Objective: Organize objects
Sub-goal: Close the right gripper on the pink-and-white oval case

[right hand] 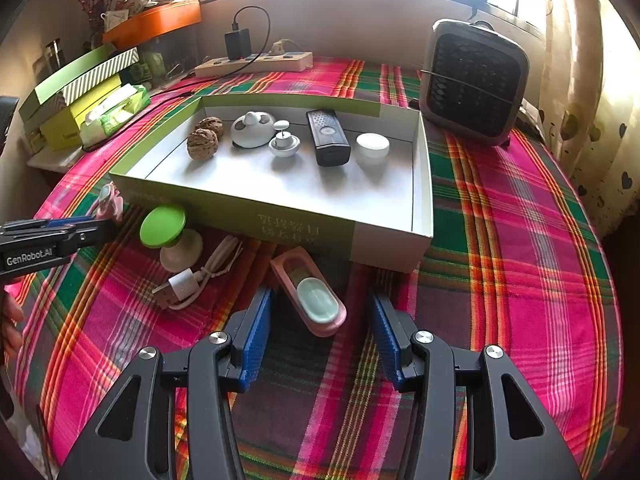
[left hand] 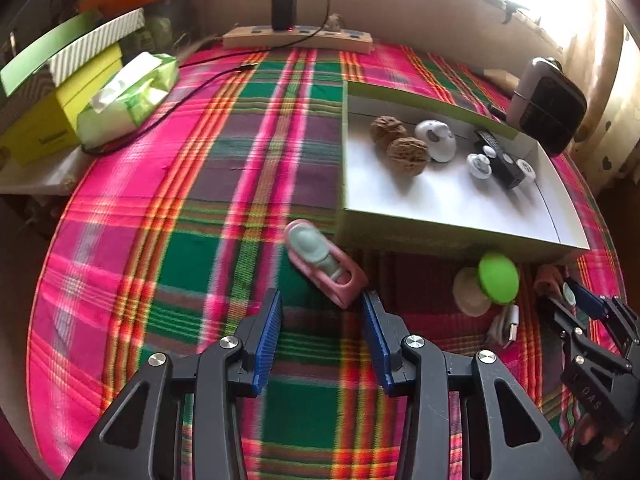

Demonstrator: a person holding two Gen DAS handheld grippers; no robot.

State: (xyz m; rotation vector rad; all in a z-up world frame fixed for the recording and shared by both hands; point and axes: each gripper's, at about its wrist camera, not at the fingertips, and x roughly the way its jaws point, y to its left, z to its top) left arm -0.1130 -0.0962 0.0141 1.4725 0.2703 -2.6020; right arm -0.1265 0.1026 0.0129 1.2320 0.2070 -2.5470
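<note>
Tray: shallow cardboard box tray with green outer walls and white floor, resting on the desk; its near wall stands just beyond both grippers.
Tray contents: two brown walnuts, white rounded gadget, small white spinning-top piece, black rectangular device, white round lidded jar, set in a rough row towards the far wall.
Left gripper: blue-padded fingers spread apart, holding nothing; one pink oblong case with a pale green insert lies on the cloth just ahead of the fingertips, near the tray's corner.
Right gripper: fingers likewise released and empty; a second pink oblong case with pale green insert lies between and just ahead of them, its far end near the tray's front wall.
Loose items by the tray: green-topped white mushroom-shaped object tipped on its side, and a coiled white USB cable beside it, both lying between the two grippers.
Surface: desk covered with a pink, green and orange plaid cloth.
Back edge: cream power strip with a black charger plugged in.
Left side: green tissue pack against stacked yellow-green boxes.
Right side: grey and black box fan beyond the tray's far corner.
Room: bright window above the desk's far edge.
</note>
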